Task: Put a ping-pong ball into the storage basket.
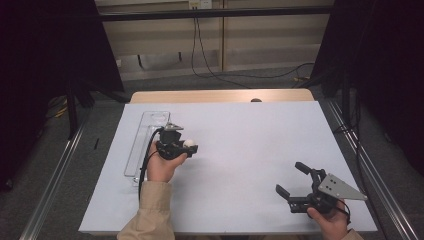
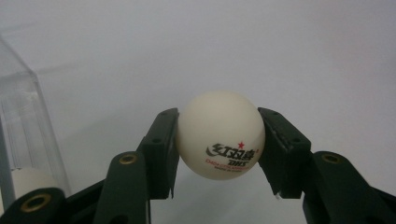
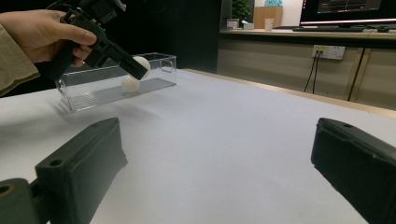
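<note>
A: Left of centre in the high view, left gripper [image 1: 189,148] pinching a white ball [image 1: 189,143], held just right of the clear tray [image 1: 131,157]

B: Carrying step, probably. And at lower right?

A: Right gripper [image 1: 288,178], jaws spread wide, nothing between

B: Another ball [image 3: 130,84] already inside the tray. Next, likely: swing left over the rim, lower inside, then release gently to stop any bounce out

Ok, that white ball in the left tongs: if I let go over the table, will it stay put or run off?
It would probably roll: the ball is round and the table looks flat and smooth. It looks like a table tennis ball, so likely very light and bouncy. The left tongs pinch it only at its sides, so it could slip out.
</note>
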### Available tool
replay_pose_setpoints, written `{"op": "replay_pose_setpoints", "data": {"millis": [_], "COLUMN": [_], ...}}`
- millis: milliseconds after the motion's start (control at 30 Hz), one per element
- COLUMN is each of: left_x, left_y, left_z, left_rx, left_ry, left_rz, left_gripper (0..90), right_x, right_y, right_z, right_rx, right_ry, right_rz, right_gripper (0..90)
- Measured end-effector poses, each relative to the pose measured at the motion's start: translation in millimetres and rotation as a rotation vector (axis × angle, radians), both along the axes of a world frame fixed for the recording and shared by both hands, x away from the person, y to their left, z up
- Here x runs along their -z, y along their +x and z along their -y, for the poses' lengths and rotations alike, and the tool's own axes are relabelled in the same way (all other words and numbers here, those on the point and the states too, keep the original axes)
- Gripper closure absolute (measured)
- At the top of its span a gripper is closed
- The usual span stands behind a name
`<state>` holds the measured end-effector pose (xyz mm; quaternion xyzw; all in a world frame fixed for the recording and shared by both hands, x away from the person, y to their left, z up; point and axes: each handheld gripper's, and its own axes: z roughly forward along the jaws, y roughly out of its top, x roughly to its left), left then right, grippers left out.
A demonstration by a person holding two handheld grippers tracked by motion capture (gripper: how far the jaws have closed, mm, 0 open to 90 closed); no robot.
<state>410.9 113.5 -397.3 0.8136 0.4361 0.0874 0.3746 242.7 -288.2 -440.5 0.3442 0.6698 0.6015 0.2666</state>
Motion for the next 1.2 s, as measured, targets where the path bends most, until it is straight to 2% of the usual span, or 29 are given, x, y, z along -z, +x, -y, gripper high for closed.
{"op": "replay_pose_setpoints", "data": {"millis": [1200], "left_x": [-6.8], "left_y": [-8.5], "left_z": [-15.5], "left_rx": [0.012], "left_ry": [0.028], "left_rz": [0.005], "left_gripper": [51.1], "right_x": [0.6], "right_y": [1.3], "right_z": [-1.3], "right_rx": [0.000], "right_ry": [-0.002], "right_rz": [-0.010], "right_gripper": [1.2]}}
